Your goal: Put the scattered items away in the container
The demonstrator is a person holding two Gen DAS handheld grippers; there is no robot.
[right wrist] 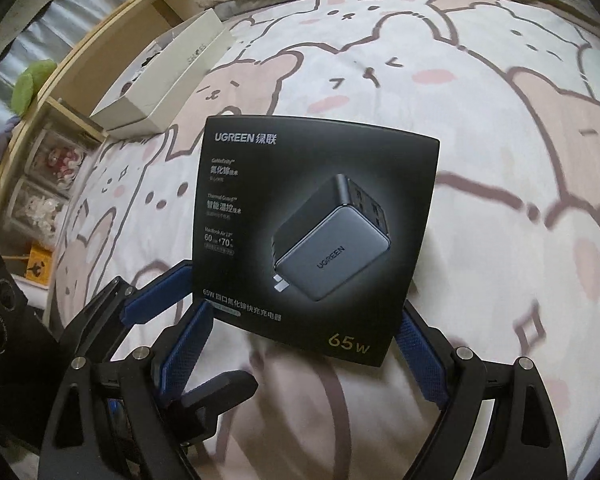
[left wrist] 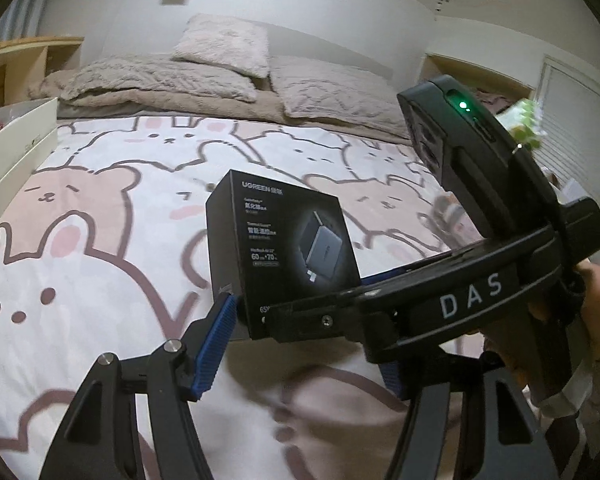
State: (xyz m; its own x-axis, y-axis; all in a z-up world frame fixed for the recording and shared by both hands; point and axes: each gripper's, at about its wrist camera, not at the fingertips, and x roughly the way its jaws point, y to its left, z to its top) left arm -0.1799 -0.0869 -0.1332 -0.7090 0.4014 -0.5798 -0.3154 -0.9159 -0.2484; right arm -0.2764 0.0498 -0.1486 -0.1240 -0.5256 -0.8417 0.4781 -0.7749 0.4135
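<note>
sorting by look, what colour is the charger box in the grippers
Black with a grey charger pictured, clearest in the right wrist view: charger box.

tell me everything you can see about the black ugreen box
The black UGREEN charger box is a squarish matte cardboard carton, closed, printed with white brand text, Chinese lines, a grey four-port charger picture and gold "65W". It is held upright above the bunny-print bedspread. The right gripper clamps its lower sides between blue-padded fingers. The left gripper has one blue finger against the box's lower left edge; its other finger is hidden.
</note>
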